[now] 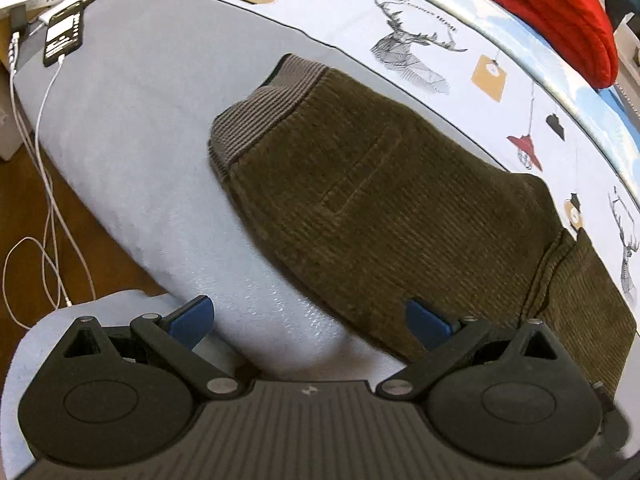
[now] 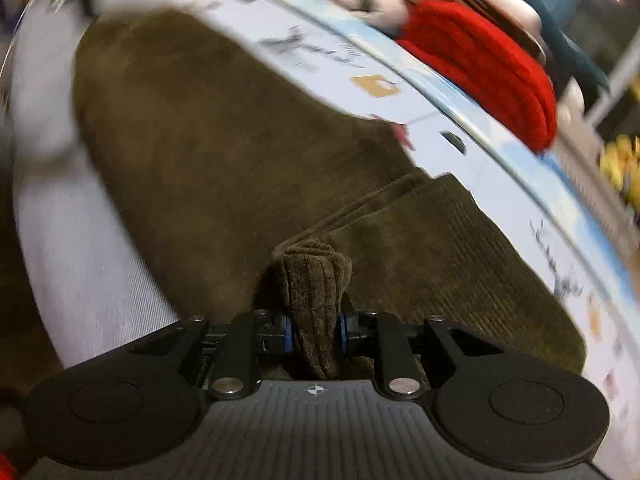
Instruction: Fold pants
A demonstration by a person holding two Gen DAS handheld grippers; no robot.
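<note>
Brown corduroy pants (image 1: pixel 380 208) lie on a light grey sheet (image 1: pixel 140 128), ribbed waistband toward the upper left in the left wrist view. My left gripper (image 1: pixel 310 320) hovers above the near edge of the pants, its blue pads wide apart with nothing between them. In the blurred right wrist view, my right gripper (image 2: pixel 314 330) is shut on a bunched fold of the pants (image 2: pixel 316 292), which rises between the blue pads. The rest of the brown cloth (image 2: pixel 224 140) spreads beyond it, with a folded layer to the right.
A patterned sheet with deer and lamps (image 1: pixel 420 48) runs along the far side. A red knitted item (image 1: pixel 552 20) lies beyond it. A phone (image 1: pixel 64 34) on white cables (image 1: pixel 44 184) rests at the bed's left edge, above the wooden floor (image 1: pixel 48 208).
</note>
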